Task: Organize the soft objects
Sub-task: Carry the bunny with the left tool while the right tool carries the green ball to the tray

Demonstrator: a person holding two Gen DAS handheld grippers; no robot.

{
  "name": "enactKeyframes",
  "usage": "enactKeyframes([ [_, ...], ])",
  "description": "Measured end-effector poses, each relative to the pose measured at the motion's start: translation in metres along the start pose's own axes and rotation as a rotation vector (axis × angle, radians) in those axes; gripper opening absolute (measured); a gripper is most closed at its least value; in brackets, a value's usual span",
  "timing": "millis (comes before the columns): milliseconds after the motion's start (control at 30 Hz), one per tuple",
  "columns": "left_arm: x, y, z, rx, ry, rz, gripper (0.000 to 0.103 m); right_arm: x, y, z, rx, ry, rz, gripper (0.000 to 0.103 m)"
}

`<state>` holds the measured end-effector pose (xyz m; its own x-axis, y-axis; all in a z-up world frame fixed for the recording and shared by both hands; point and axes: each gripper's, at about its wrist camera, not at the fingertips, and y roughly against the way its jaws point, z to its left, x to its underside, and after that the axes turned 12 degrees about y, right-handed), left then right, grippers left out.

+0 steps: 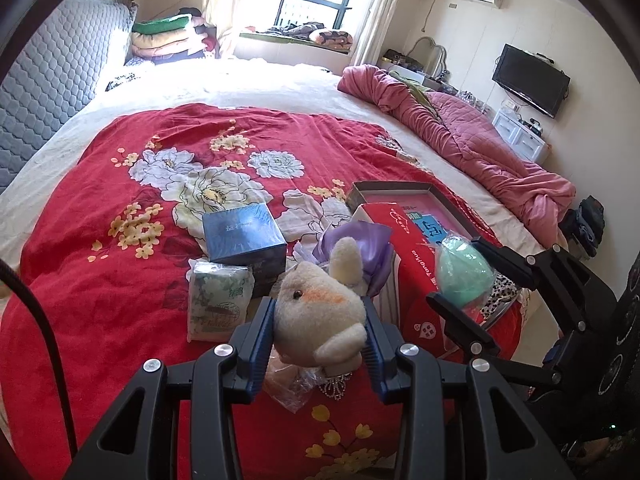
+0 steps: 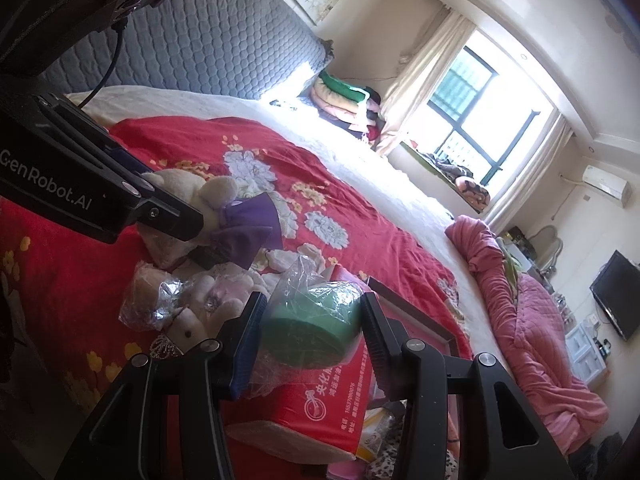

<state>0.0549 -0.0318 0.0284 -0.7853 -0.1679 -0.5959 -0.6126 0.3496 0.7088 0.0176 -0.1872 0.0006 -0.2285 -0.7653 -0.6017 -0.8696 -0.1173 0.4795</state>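
My left gripper (image 1: 320,320) is shut on a cream plush rabbit (image 1: 318,312) with a purple bow (image 1: 370,244), held just above the red floral bedspread (image 1: 120,216). My right gripper (image 2: 312,320) is shut on a green soft object in clear plastic wrap (image 2: 312,320), above a red tissue pack (image 2: 320,404). In the left wrist view the right gripper (image 1: 460,276) holds the green object (image 1: 462,272) to the right of the rabbit. In the right wrist view the left gripper (image 2: 172,200) holds the rabbit (image 2: 204,196) at the left.
A dark blue box (image 1: 244,236) and a green-white tissue pack (image 1: 218,300) lie left of the rabbit. An open box lid with pink inside (image 1: 404,200) lies behind the red pack. A small plush in plastic (image 2: 188,304) lies below. A pink quilt (image 1: 460,136) lies right.
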Motion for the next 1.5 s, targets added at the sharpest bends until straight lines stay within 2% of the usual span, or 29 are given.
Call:
enactKeyframes([
  [467, 0.002, 0.010, -0.031, -0.007, -0.044, -0.021, 0.041, 0.008, 0.020, -0.022, 0.034, -0.085, -0.035, 0.049],
  [667, 0.002, 0.003, -0.045, -0.019, -0.054, -0.013, 0.041, 0.012, 0.025, -0.032, 0.039, -0.134, -0.044, 0.049],
  [967, -0.005, -0.003, -0.066, 0.002, -0.064, -0.012, 0.041, 0.023, 0.034, -0.052, 0.066, -0.209, -0.056, 0.049],
  [1500, -0.017, -0.022, -0.127, 0.041, -0.136, 0.002, 0.041, 0.064, 0.050, -0.107, 0.119, -0.422, -0.074, 0.049],
])
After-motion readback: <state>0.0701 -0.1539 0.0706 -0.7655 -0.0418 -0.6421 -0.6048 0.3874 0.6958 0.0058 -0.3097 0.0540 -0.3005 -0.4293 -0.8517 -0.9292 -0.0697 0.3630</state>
